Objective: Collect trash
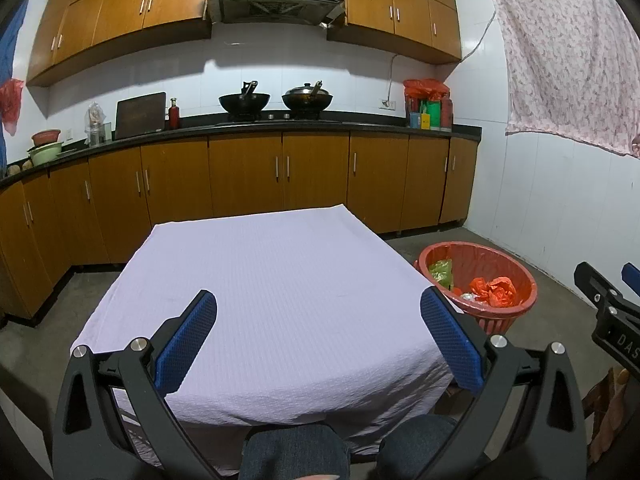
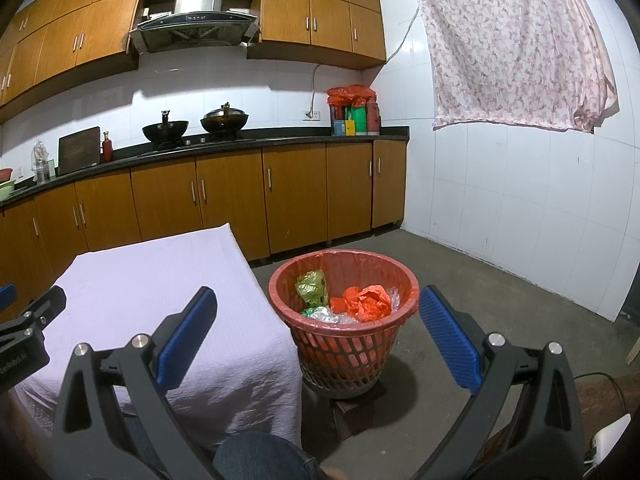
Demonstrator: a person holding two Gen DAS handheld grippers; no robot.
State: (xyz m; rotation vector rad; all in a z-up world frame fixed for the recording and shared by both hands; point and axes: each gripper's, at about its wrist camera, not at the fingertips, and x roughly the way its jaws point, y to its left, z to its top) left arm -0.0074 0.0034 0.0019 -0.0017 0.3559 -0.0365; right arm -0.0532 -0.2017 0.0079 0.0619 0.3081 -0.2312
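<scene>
A red plastic trash basket (image 2: 344, 344) with a red liner stands on the floor right of the table. Inside it lie a crumpled orange bag (image 2: 370, 302), a green wrapper (image 2: 312, 286) and some clear plastic. The basket (image 1: 516, 312) also shows in the left wrist view, beyond the table's right edge. My left gripper (image 1: 318, 320) hovers open over the near part of the table (image 1: 280, 280), with nothing between its blue pads. My right gripper (image 2: 318, 320) hangs open just in front of the basket, also holding nothing. No loose trash shows on the lilac tablecloth.
Wooden cabinets and a dark counter (image 1: 280, 128) with two woks run along the far wall. A floral cloth (image 2: 516, 48) hangs on the white tiled wall at right. Grey concrete floor (image 2: 500, 288) surrounds the basket. A person's knees in jeans (image 1: 296, 456) sit under the table's near edge.
</scene>
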